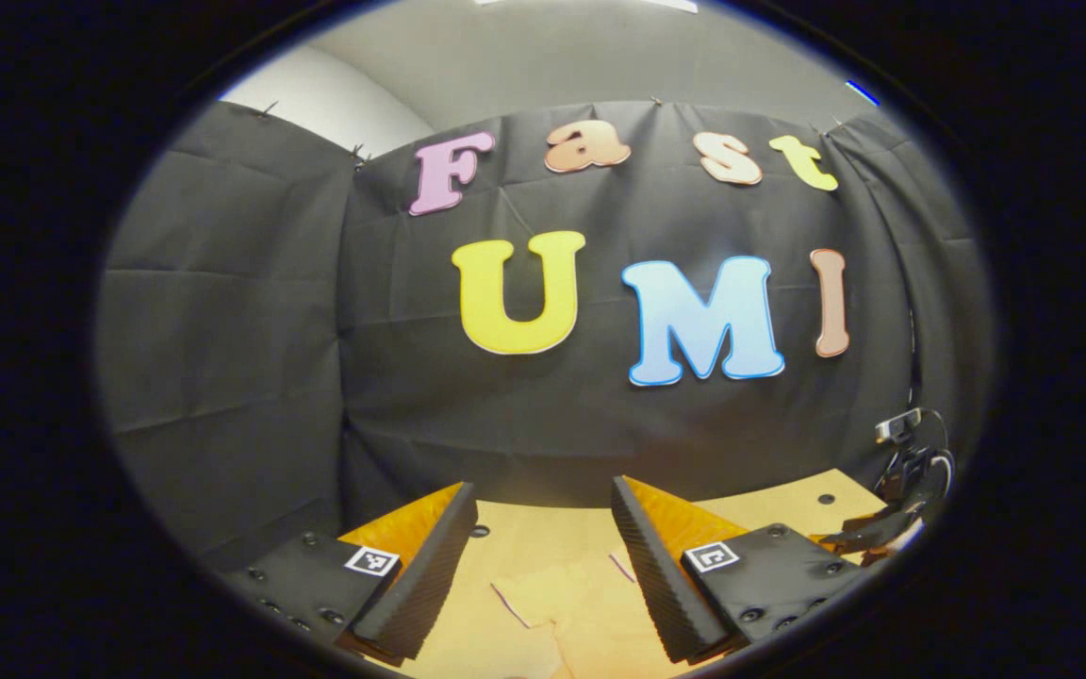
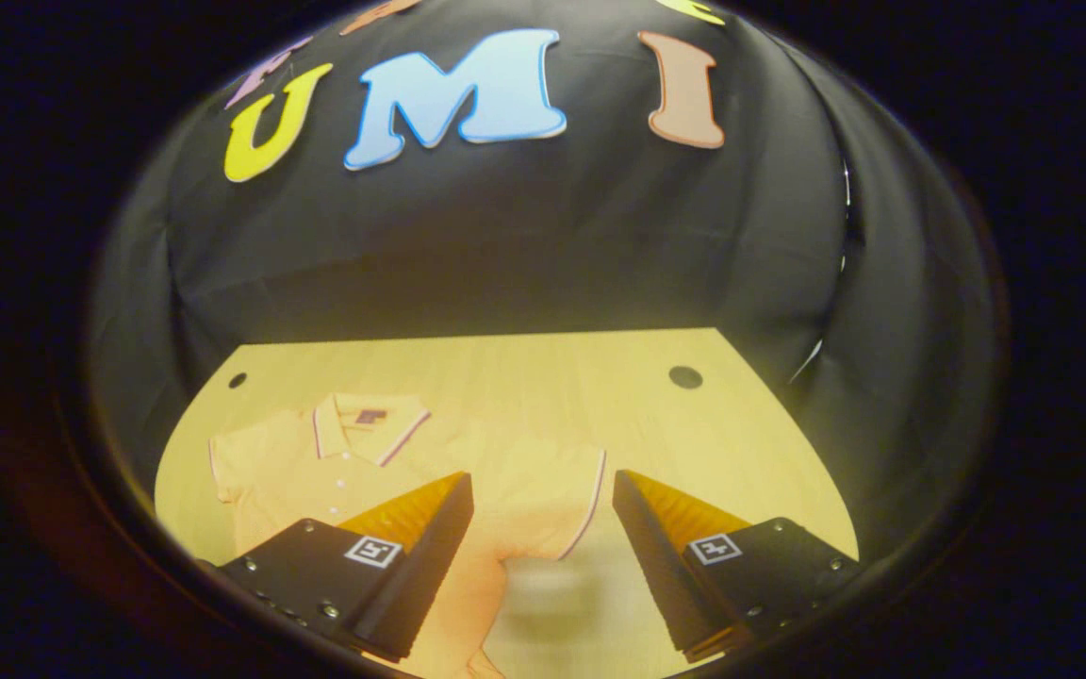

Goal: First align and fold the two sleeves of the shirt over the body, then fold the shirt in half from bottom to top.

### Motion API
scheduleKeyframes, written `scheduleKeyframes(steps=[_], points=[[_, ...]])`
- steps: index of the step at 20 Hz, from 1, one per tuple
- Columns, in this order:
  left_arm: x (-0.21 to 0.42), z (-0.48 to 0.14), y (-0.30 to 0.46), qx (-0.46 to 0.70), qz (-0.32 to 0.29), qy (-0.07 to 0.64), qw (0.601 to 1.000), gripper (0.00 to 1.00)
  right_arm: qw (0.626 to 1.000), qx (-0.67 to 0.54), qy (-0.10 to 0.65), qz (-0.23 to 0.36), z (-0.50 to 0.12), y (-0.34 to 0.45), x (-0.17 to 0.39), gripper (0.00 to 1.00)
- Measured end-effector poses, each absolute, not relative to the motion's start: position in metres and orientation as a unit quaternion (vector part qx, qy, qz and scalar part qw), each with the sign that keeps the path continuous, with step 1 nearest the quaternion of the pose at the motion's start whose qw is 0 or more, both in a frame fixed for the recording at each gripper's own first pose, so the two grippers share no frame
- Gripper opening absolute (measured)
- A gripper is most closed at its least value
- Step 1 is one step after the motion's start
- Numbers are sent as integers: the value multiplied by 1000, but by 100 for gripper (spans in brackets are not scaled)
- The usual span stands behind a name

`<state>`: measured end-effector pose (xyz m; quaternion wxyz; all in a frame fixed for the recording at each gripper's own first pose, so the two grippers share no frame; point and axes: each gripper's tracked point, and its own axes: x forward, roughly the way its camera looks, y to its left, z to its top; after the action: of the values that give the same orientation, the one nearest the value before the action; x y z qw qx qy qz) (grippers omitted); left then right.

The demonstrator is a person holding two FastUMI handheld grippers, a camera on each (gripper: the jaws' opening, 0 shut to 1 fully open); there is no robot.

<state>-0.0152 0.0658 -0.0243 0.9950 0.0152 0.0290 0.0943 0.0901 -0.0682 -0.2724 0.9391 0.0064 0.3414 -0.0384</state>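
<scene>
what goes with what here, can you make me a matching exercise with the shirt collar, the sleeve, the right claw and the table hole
Things:
1. shirt collar
2. sleeve
3. right claw
4. table hole

States or places:
A. open, holding nothing
B. spread out flat, not yet folded over the body
C. on bare wood near the table's far right corner
D. at the far end of the shirt, towards the wall

Pairs: 1-D, 2-B, 3-A, 4-C

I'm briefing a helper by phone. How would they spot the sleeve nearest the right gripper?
On the wooden table lies a yellow polo shirt, collar towards the black wall. Its sleeve spreads out between the right gripper fingers, marked by a thin dark stripe along its cuff.
</scene>
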Motion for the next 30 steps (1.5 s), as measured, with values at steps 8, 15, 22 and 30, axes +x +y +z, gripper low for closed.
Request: scheduleKeyframes(steps=[8, 15, 22, 30], points=[[-50, -34, 105, 20, 151, 48, 987, 94, 896, 11, 438, -72, -355, -93, 93, 95], [-66, -40, 127, 23, 186, 58, 981, 94, 874, 26, 480, -75, -388, -90, 89, 91], [-63, -42, 131, 21, 188, 55, 980, 94, 882, 45, 467, -45, -388, -77, 97, 59], [-66, -49, 132, 12, 182, 58, 982, 94, 874, 70, 477, -57, -388, -75, 100, 0]])
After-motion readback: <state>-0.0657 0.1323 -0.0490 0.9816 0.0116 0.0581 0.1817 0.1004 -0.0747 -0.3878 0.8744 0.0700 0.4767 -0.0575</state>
